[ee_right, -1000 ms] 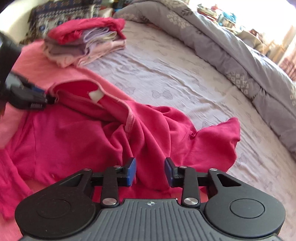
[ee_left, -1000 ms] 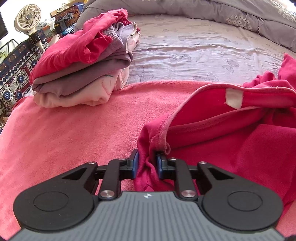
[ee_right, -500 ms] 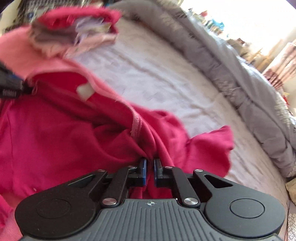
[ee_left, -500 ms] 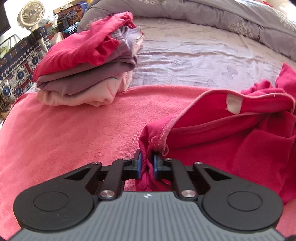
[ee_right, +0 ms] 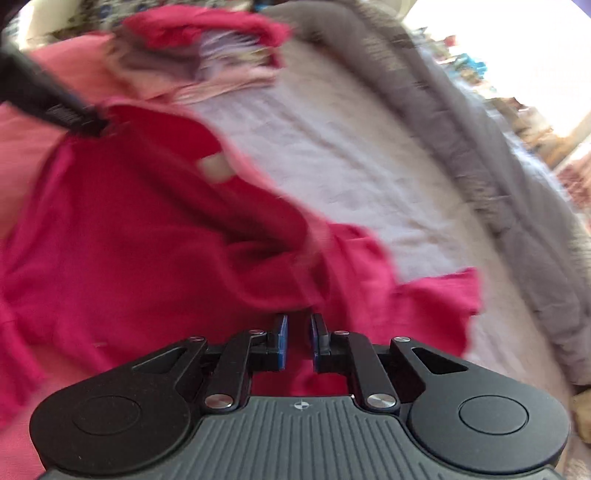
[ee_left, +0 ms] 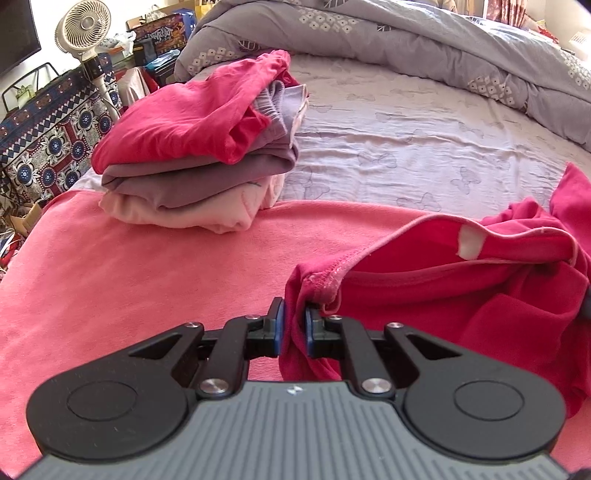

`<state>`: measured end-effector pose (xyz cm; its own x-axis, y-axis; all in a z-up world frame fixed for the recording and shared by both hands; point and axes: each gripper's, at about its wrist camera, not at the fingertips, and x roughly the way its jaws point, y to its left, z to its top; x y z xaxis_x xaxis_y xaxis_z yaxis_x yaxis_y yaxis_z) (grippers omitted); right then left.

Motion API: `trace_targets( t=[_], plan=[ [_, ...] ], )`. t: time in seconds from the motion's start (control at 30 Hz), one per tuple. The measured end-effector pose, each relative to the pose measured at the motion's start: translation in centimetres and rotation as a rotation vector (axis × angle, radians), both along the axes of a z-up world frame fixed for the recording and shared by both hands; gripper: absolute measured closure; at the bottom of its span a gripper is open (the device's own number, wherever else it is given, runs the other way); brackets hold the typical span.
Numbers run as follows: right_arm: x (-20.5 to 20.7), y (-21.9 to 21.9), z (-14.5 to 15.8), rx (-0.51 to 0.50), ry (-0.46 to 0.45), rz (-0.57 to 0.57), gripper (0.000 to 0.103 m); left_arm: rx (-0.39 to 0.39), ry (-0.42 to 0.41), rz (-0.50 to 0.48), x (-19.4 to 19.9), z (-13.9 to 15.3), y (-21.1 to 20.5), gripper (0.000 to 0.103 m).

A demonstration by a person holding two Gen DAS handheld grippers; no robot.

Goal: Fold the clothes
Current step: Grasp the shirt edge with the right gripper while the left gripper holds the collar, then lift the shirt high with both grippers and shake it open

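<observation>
Bed: lilac sheet (ee_left: 388, 147) under a grey quilt (ee_left: 406, 48); pink blanket (ee_left: 129, 280) across the near half.
Folded stack (ee_left: 199, 147): at 11 o'clock on the blanket's far edge, a red piece topmost.
Red garment (ee_left: 461, 295): rumpled at 3 o'clock, partly on the blanket.
Left gripper (ee_left: 294, 325): clamped on the garment's bunched neckline seam.
Right gripper (ee_right: 298, 341): jaws just eased slightly apart; red cloth lies between them, the view is blurred, and I cannot tell if the pads press it.
Fan (ee_left: 85, 26): 10 o'clock, beyond the bed.
</observation>
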<state>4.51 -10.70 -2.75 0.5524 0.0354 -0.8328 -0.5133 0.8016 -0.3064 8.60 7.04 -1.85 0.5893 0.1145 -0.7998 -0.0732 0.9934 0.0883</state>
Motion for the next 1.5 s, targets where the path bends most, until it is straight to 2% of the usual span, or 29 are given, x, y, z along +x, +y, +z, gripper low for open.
trace_targets(
  t=[0.03,0.1,0.13,0.23,0.33,0.43,0.57,0.63,0.7,0.83,0.93,1.03,1.1,1.2,1.3,1.37,1.43,1.5],
  plan=[
    [-0.3,0.8,-0.4,0.037,0.060,0.031,0.086,0.003,0.002,0.003,0.0,-0.1,0.1,0.091],
    [-0.7,1.6,0.0,0.213,0.222,0.100,0.087,0.007,0.006,0.008,0.0,-0.3,0.4,0.091],
    [-1.0,1.6,0.6,0.266,0.230,0.098,0.087,0.007,0.008,0.010,0.0,-0.3,0.5,0.091],
    [-1.6,1.1,2.4,0.230,0.070,0.013,0.086,0.006,0.016,0.014,0.0,-0.7,0.8,0.091],
    [-1.1,0.3,2.5,0.036,-0.133,-0.066,0.086,0.003,0.021,0.018,0.1,-1.1,0.8,0.091],
    [0.1,0.9,-0.9,-0.210,-0.119,-0.011,0.086,-0.002,0.028,0.023,0.1,-1.3,0.8,0.091],
    [0.2,2.2,-3.3,-0.281,-0.111,0.065,0.084,-0.002,0.035,0.020,0.0,-1.5,0.9,0.091],
    [1.0,2.0,-3.7,-0.352,-0.182,0.046,0.077,-0.004,0.041,0.019,0.1,-1.7,1.0,0.091],
    [2.5,0.9,-3.0,-0.353,-0.234,-0.051,0.076,-0.005,0.043,0.017,0.1,-1.8,1.1,0.091],
    [4.7,-1.9,-0.2,-0.330,-0.328,-0.235,0.062,-0.005,0.049,0.019,0.2,-2.1,1.1,0.091],
    [3.7,-3.3,1.6,-0.242,-0.327,-0.203,0.054,-0.009,0.054,0.024,0.4,-2.2,1.1,0.091],
    [2.2,-1.9,2.1,-0.192,-0.304,-0.126,0.047,-0.013,0.058,0.028,0.5,-2.4,1.1,0.091],
    [1.3,-0.4,1.9,-0.176,-0.294,-0.089,0.037,-0.013,0.061,0.028,0.6,-2.5,1.1,0.091],
    [1.2,1.5,0.1,-0.224,-0.280,-0.083,0.036,-0.014,0.065,0.025,0.6,-2.6,1.2,0.091],
    [2.2,2.0,-1.4,-0.306,-0.307,-0.174,0.036,-0.011,0.065,0.016,0.6,-2.6,1.2,0.091],
    [3.1,1.2,-1.0,-0.318,-0.361,-0.298,0.036,-0.008,0.064,0.007,0.5,-2.6,1.2,0.090],
    [3.9,-0.2,-0.2,-0.310,-0.389,-0.436,0.029,-0.007,0.059,-0.012,0.3,-2.4,1.0,0.090],
    [4.5,-1.8,0.3,-0.289,-0.380,-0.526,0.026,-0.007,0.054,-0.031,0.1,-2.2,0.8,0.089]
  ],
)
